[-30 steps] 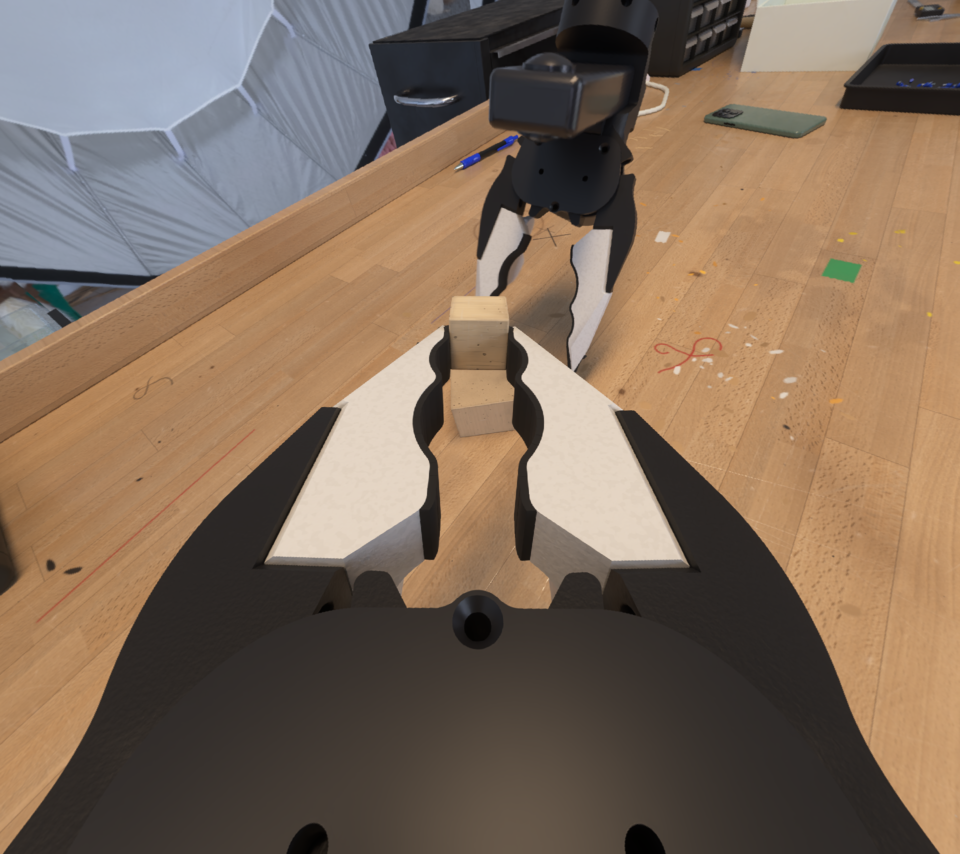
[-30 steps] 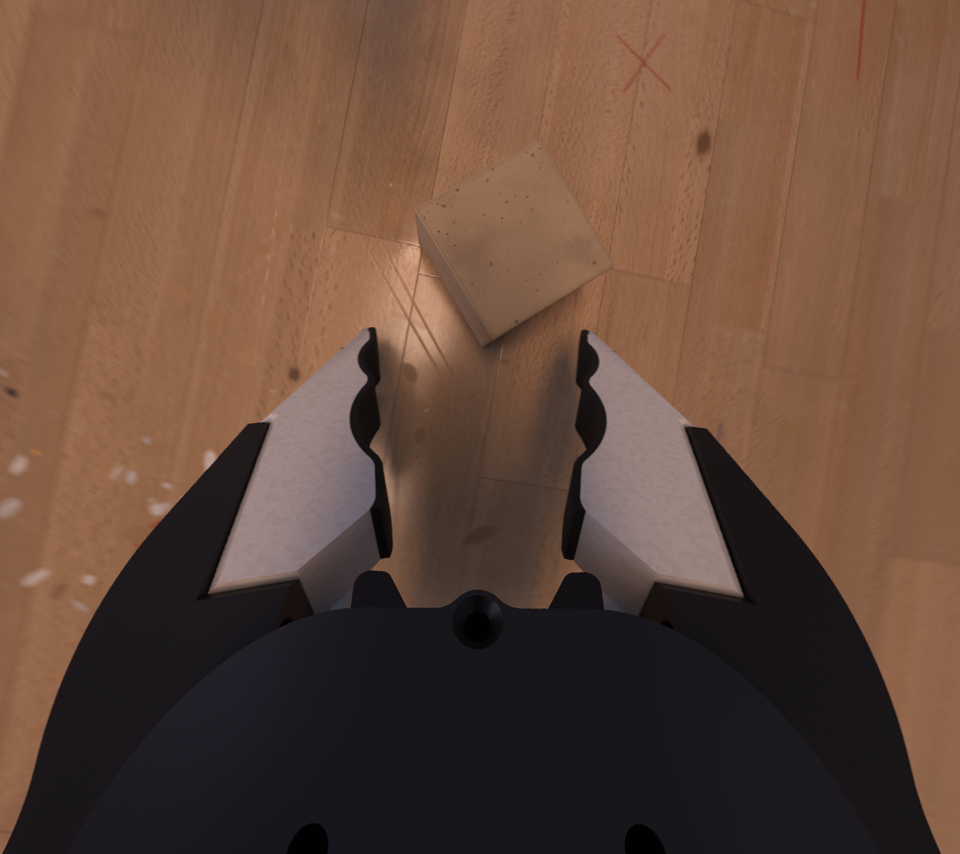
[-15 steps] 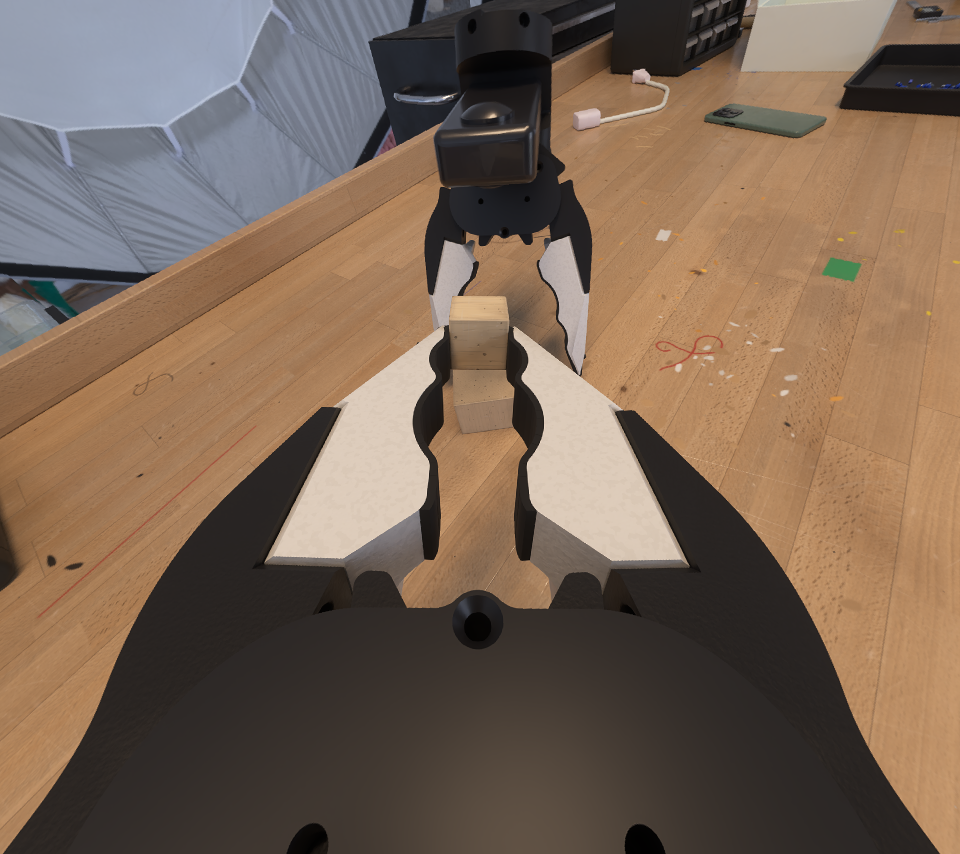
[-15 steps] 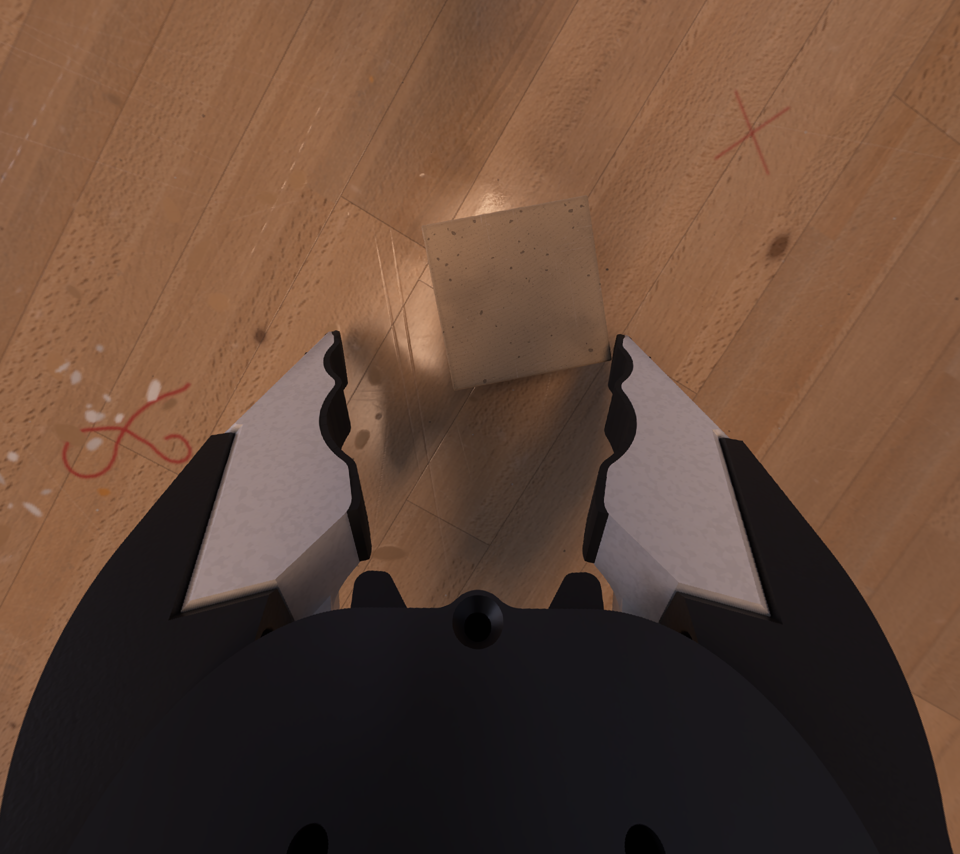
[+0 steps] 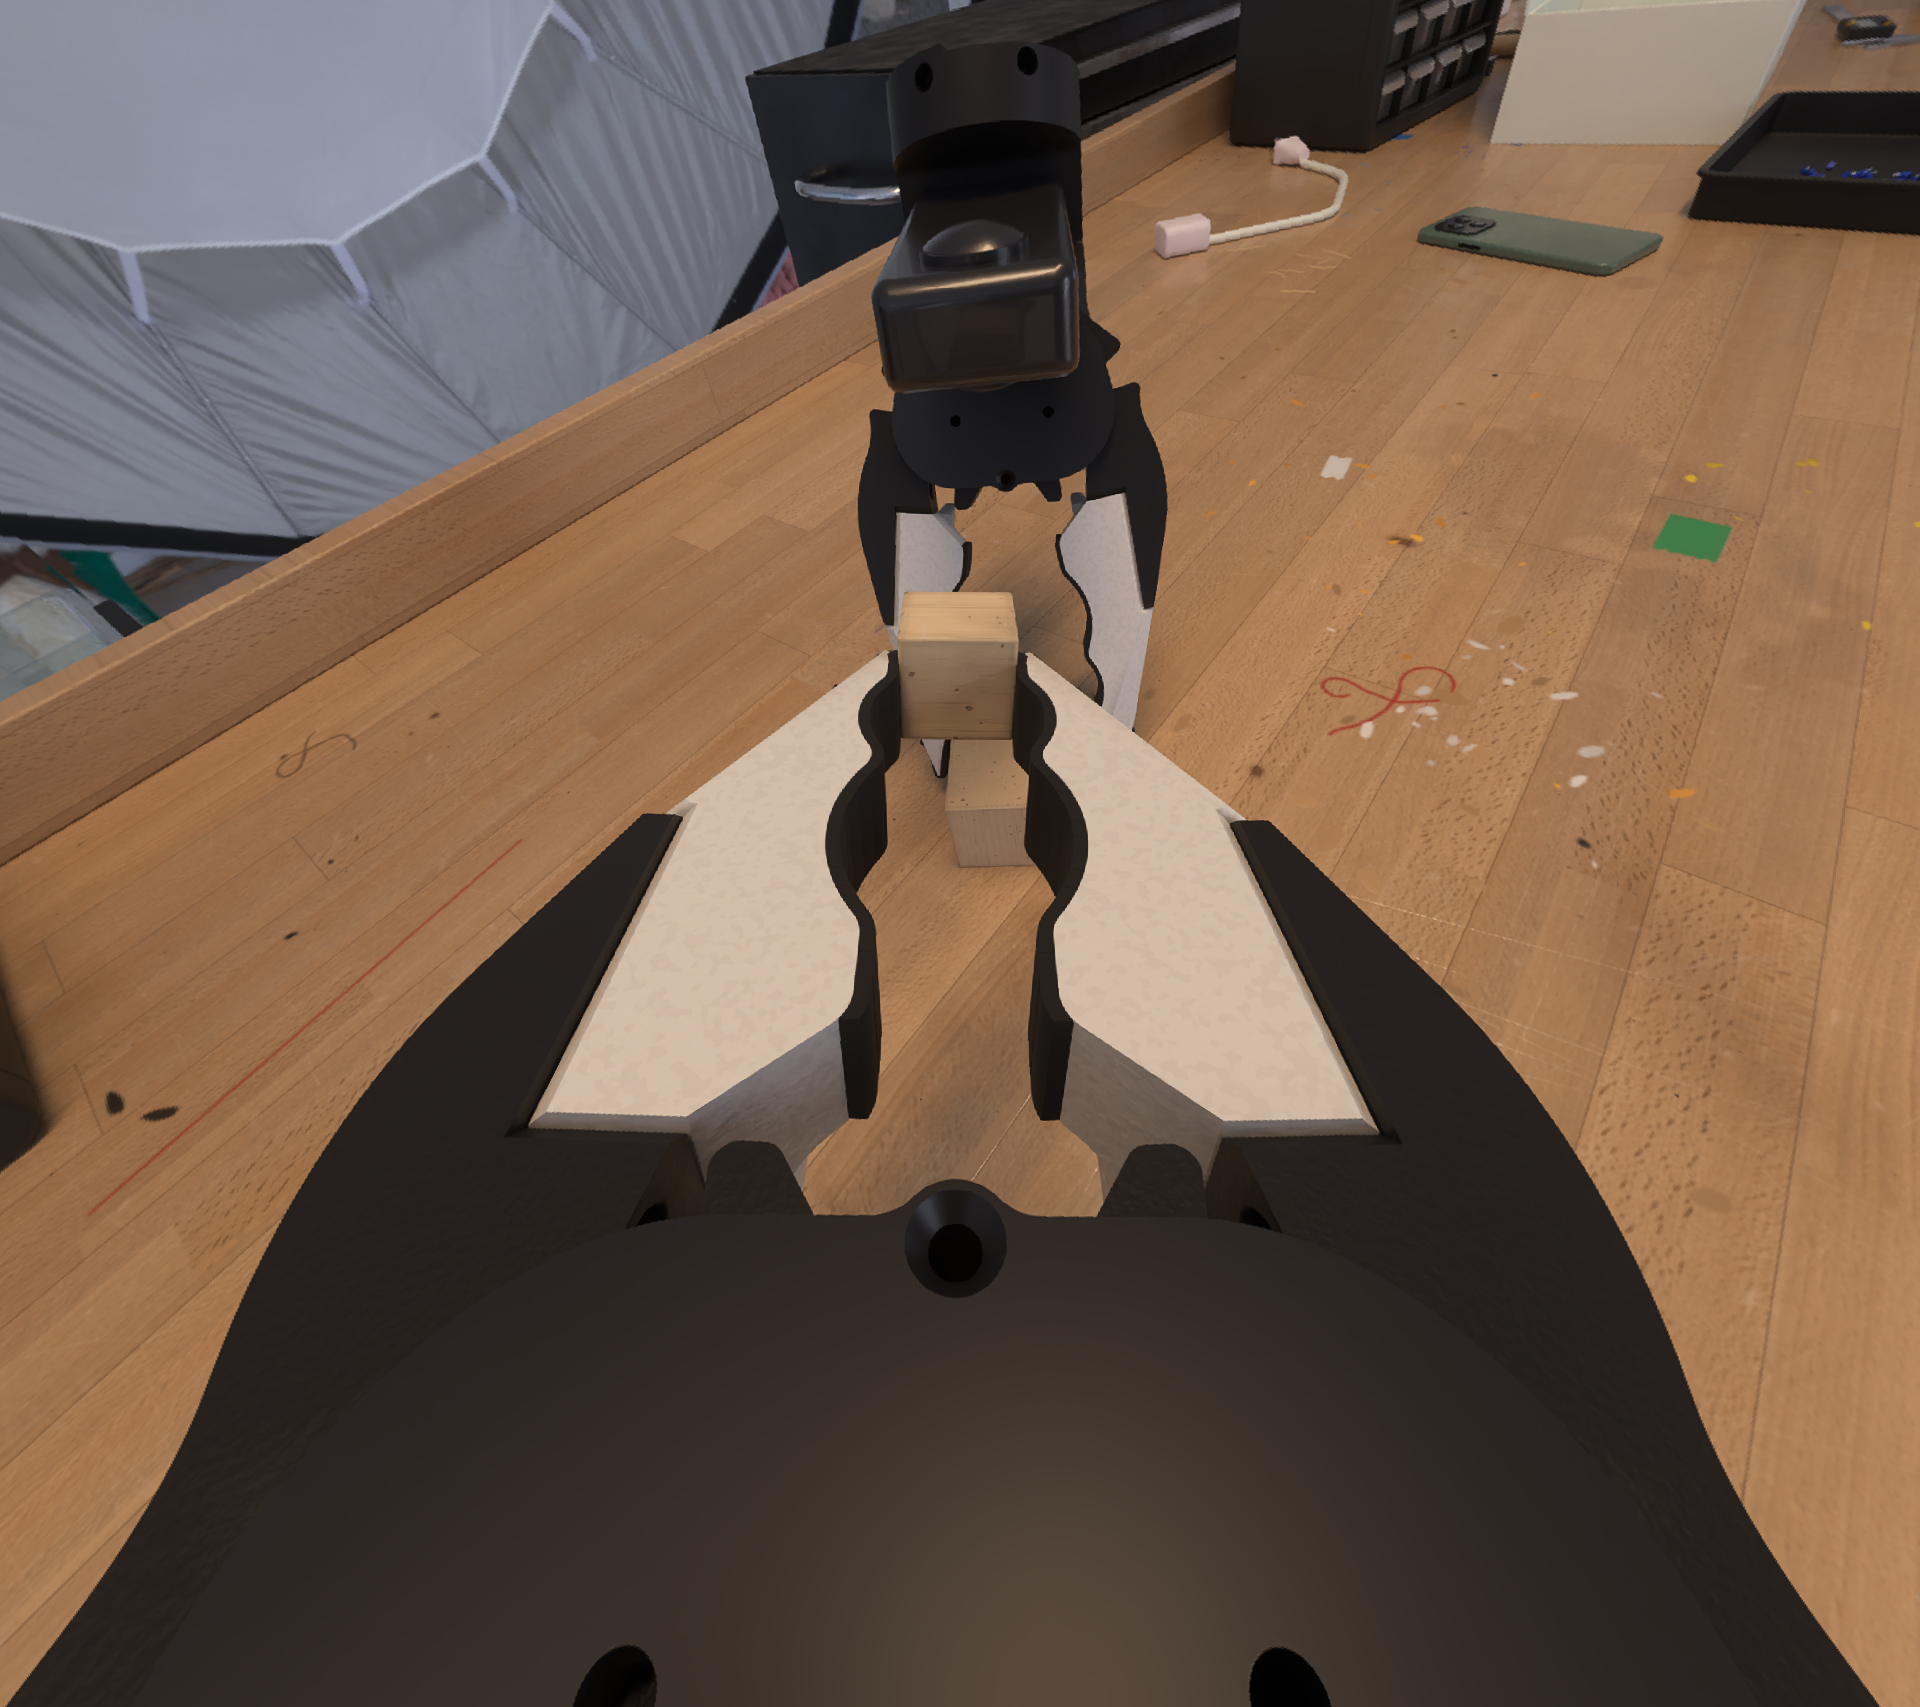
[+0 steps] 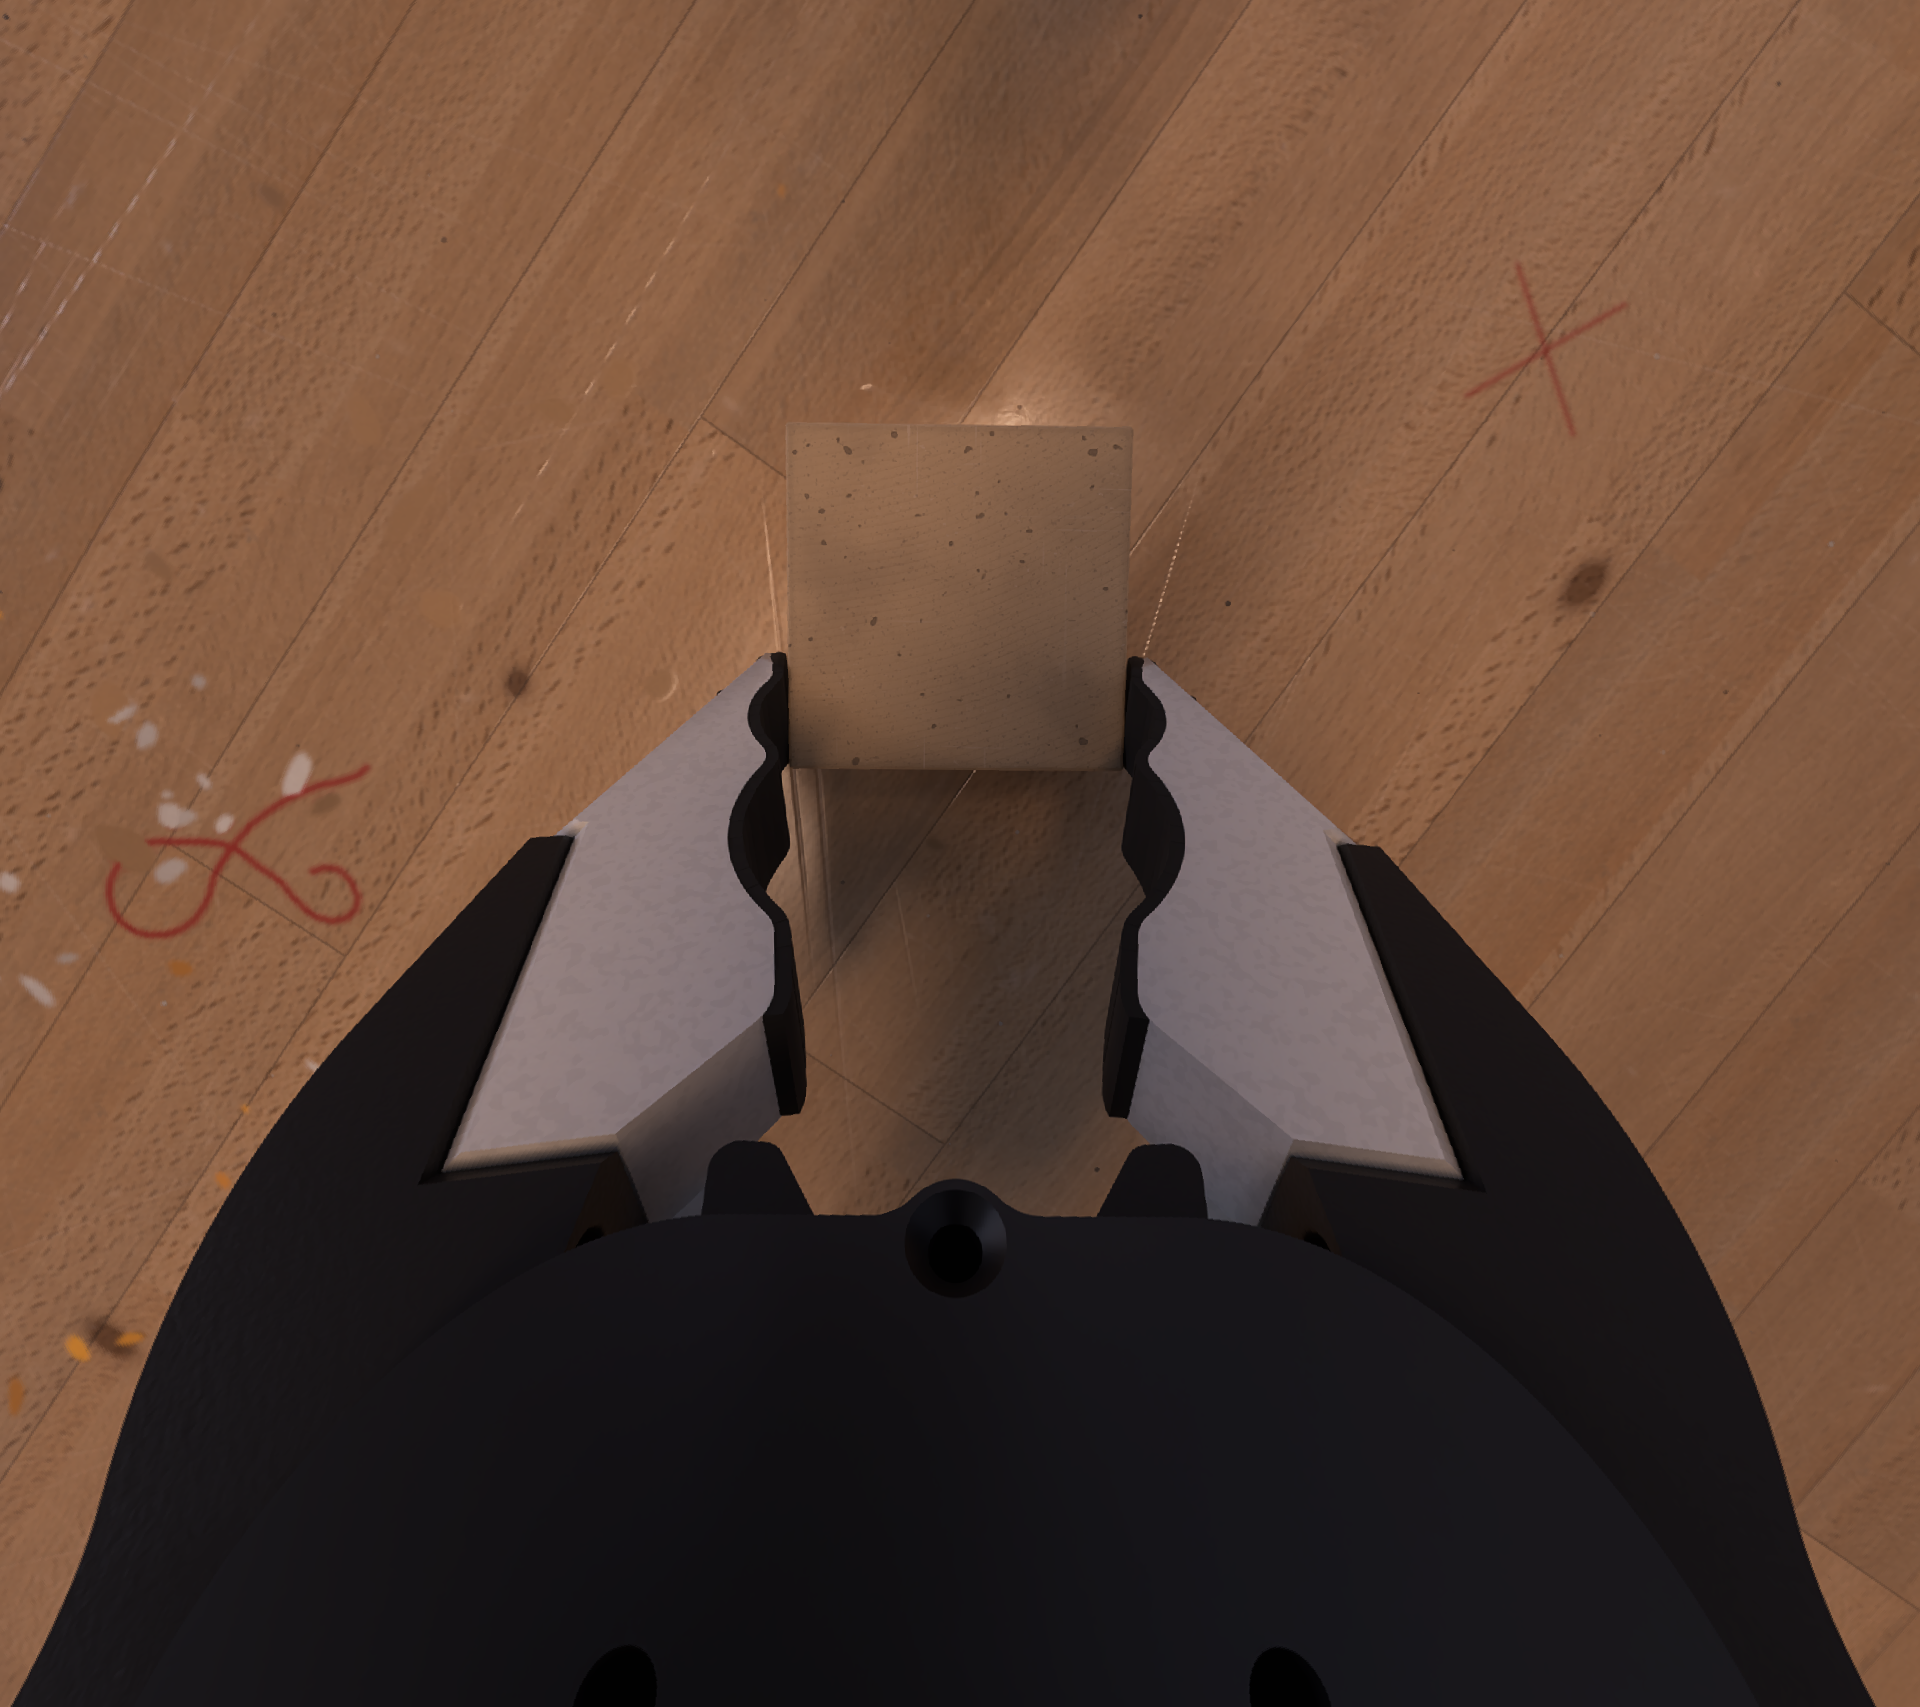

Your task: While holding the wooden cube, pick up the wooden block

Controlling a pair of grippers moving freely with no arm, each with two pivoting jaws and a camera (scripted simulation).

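We note the left gripper [image 5: 956, 701] level above the desk [image 5: 1558, 930], fingers clamped on the wooden cube [image 5: 956, 665] and lifted clear. The right gripper [image 6: 956, 712] points straight down near the desk's left edge, fingertips flanking the wooden block [image 6: 958, 597]; whether they touch it, we cannot tell.

light: soft, even, bright in left wrist view | right wrist view dimmer, warmer; claw [image 6: 956, 712] shades the bench [image 6: 1455, 47] ahead | glare: small glint on bench just beyond the block [image 6: 956, 597] | shadows: soft-edged, faint | focus: sharp throughout | distortion: wide-angle bowing at edges, bench rim [image 5: 416, 535] left of claw [image 5: 956, 701] curves
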